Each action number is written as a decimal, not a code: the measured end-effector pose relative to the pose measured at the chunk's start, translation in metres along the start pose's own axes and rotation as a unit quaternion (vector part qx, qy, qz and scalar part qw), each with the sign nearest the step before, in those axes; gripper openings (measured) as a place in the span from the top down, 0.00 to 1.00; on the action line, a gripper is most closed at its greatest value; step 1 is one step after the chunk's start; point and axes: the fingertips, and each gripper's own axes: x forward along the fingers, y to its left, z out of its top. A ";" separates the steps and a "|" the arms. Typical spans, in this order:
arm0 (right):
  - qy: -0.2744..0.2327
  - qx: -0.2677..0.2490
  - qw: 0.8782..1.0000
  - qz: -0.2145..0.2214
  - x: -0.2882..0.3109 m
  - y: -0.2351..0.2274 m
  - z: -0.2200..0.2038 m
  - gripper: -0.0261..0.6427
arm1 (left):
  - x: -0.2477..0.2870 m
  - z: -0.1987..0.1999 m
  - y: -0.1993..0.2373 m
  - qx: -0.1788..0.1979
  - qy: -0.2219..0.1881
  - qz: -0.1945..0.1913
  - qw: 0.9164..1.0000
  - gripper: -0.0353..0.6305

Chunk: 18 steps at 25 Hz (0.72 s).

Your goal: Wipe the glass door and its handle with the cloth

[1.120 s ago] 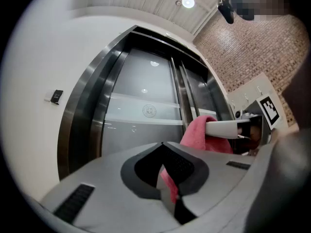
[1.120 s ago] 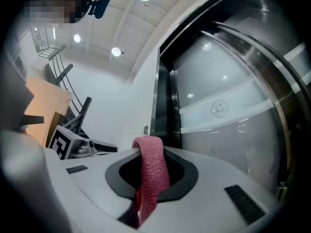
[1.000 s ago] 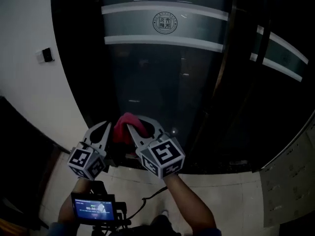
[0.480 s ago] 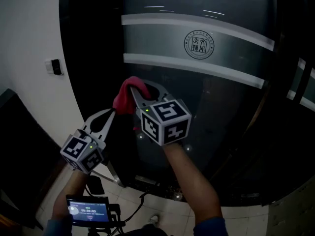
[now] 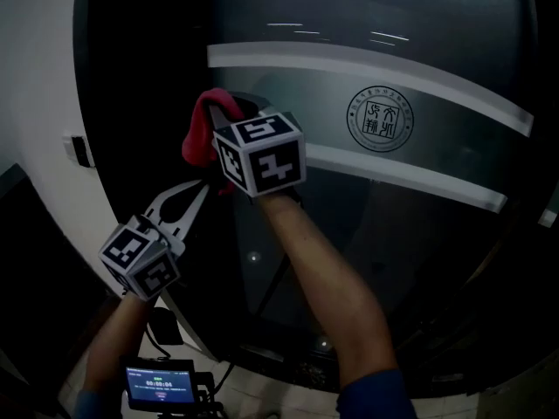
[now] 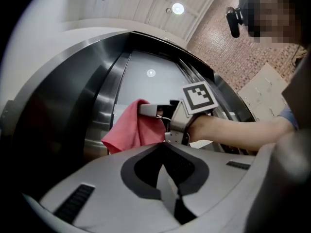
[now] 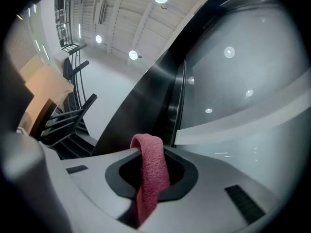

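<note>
**Soft cloth held high at the door's left edge**

At 9 o'clock in the head view a wall plate (image 5: 79, 149) sits on the white wall. The left gripper (image 5: 196, 195), at 8 o'clock, has its jaws together on nothing. The right gripper (image 7: 151, 152) is clamped on the red cloth (image 5: 201, 129), at 11 o'clock by the glass door (image 5: 393, 243). The cloth looks light, limp and grippy, best pinched on a fold. A printed seal (image 5: 382, 119) lies at 2 o'clock. I cannot make out the handle.

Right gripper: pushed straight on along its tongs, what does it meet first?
Probably the glass door, near its dark frame; the cloth held in the right gripper would touch first. Depth unclear.
</note>
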 end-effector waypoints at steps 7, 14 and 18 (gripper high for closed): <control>0.013 -0.035 0.997 -0.071 0.060 -0.042 0.006 0.91 | 0.027 0.001 0.048 -0.011 -0.028 -0.040 0.999 0.94; 0.012 -0.062 0.987 -0.148 0.033 -0.082 0.015 0.91 | 0.048 0.014 0.060 -0.007 -0.050 -0.094 0.994 0.94; 0.027 -0.085 0.971 -0.223 -0.045 -0.130 0.021 0.91 | 0.076 0.000 0.029 -0.028 -0.051 -0.137 0.989 0.94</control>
